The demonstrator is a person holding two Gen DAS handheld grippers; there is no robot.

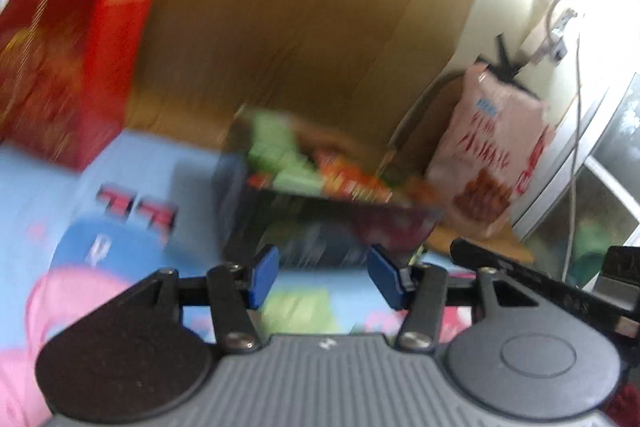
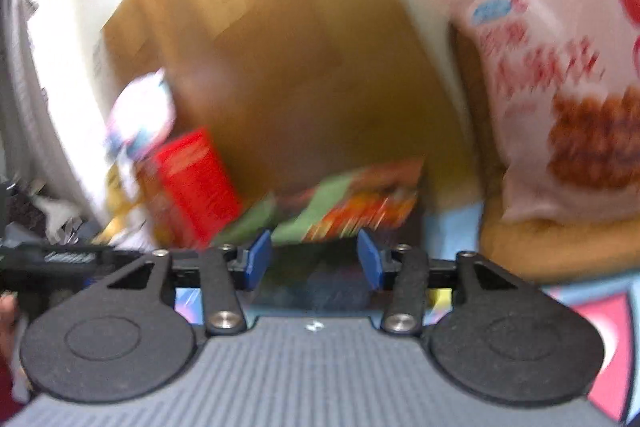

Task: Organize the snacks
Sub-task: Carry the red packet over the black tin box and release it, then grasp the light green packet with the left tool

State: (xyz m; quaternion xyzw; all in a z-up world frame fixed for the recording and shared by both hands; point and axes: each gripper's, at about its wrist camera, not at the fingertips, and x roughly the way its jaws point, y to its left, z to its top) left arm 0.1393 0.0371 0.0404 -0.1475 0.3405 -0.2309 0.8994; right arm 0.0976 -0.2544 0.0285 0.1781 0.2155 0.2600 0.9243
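Both views are motion-blurred. A dark box with a green and orange top (image 1: 320,203) lies on the blue mat just ahead of my open, empty left gripper (image 1: 324,277). A red snack box (image 1: 72,63) stands at the left. A pink snack bag (image 1: 492,151) leans at the right. In the right wrist view, my right gripper (image 2: 314,259) is open and empty with the dark box (image 2: 348,211) right in front of its blue pads. The red box (image 2: 192,183) stands to the left, and the pink bag (image 2: 568,95) to the right.
A large brown cardboard panel (image 1: 288,27) stands behind the snacks and also shows in the right wrist view (image 2: 272,67). A white and purple packet (image 2: 140,115) sits behind the red box. The colourful blue mat (image 1: 120,195) covers the surface. The other gripper's body (image 1: 560,287) is at the right.
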